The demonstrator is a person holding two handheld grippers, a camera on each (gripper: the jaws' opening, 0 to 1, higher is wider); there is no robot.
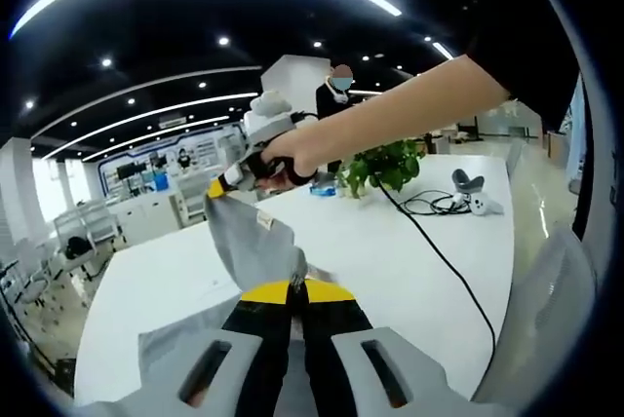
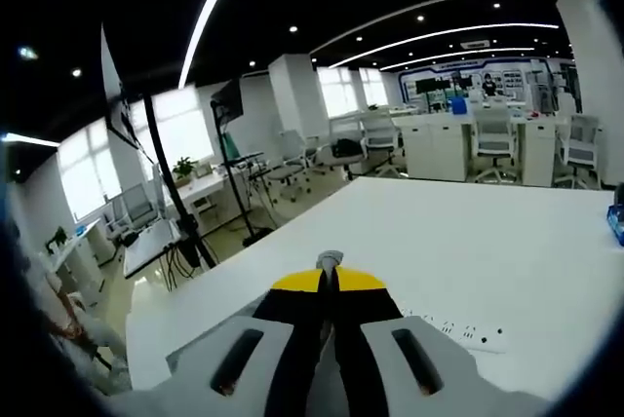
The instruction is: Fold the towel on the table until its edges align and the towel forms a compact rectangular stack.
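The grey towel (image 1: pixel 255 240) hangs lifted over the white table (image 1: pixel 390 261), stretched between both grippers. In the left gripper view my left gripper (image 1: pixel 292 290) is shut on the towel's near edge, its yellow-tipped jaws pressed together. My right gripper (image 1: pixel 232 183), held by a person's hand (image 1: pixel 292 154), pinches the towel's far upper corner. More grey cloth sags at the lower left (image 1: pixel 171 337). In the right gripper view the right gripper (image 2: pixel 330 276) is shut, with a small grey bit of towel (image 2: pixel 330 260) at its tips above the table (image 2: pixel 468 242).
A potted plant (image 1: pixel 383 164) stands at the table's far side, with a black cable (image 1: pixel 439 251) running from it toward the near right. A controller (image 1: pixel 470 188) lies beside the cable. A blue object (image 2: pixel 616 222) sits at the table's right edge. Desks and chairs stand beyond.
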